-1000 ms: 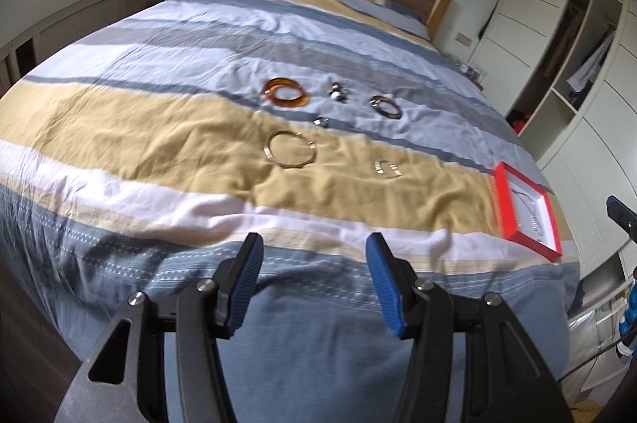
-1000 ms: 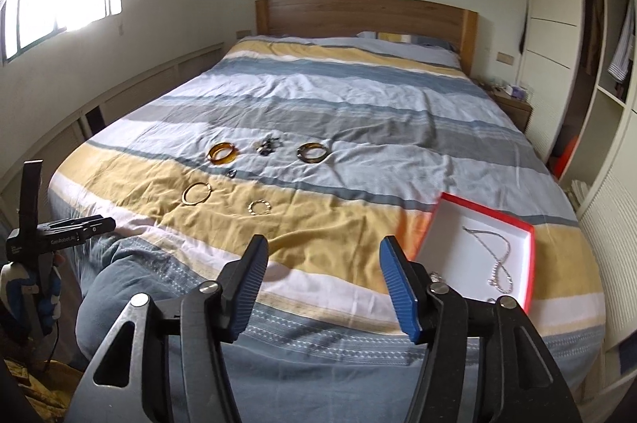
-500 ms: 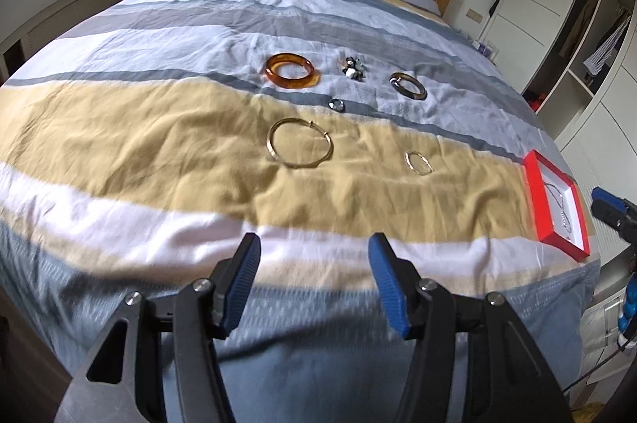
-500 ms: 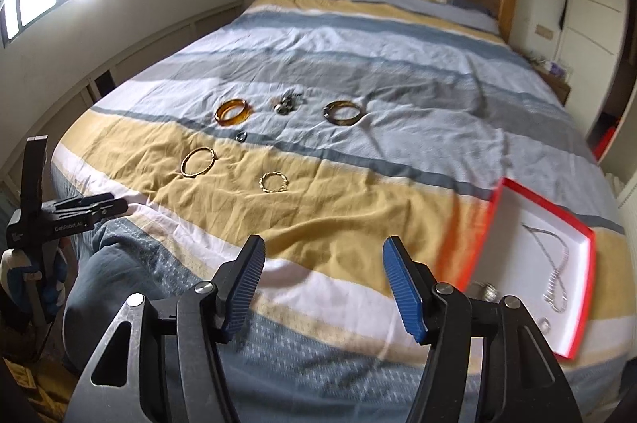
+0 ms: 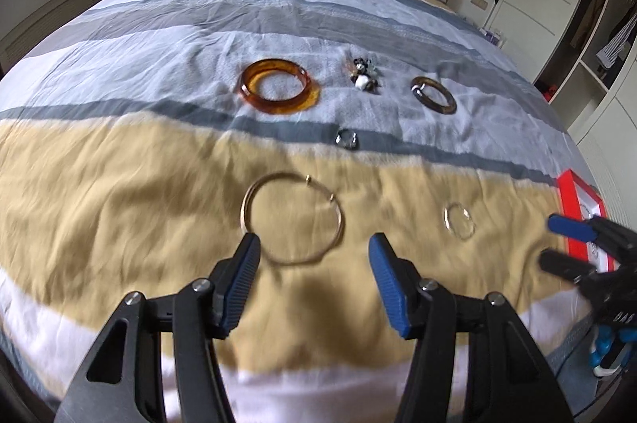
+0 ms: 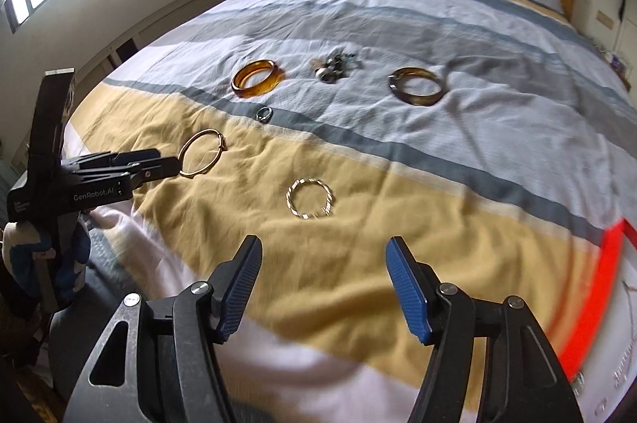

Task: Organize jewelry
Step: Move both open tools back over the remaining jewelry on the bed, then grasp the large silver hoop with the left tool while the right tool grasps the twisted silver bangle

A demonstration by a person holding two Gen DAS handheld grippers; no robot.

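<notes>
left gripper (image 5: 314, 256) blk frame | blue ribbed pads | silver screws

To the right of the right tongs (image 6: 322, 287) the red box (image 6: 597, 287) smears into blur and runs off the edge, its contents too indistinct to tell.

Glossy translucent amber bangle (image 5: 279, 92) and thin shiny metal hoop (image 5: 292, 218) lie on matt, wrinkled cloth bedspread (image 5: 119, 184).

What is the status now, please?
Left tool open, empty, above thin gold hoop. Right tool open, empty, near twisted bracelet. Nothing blocking.
</notes>
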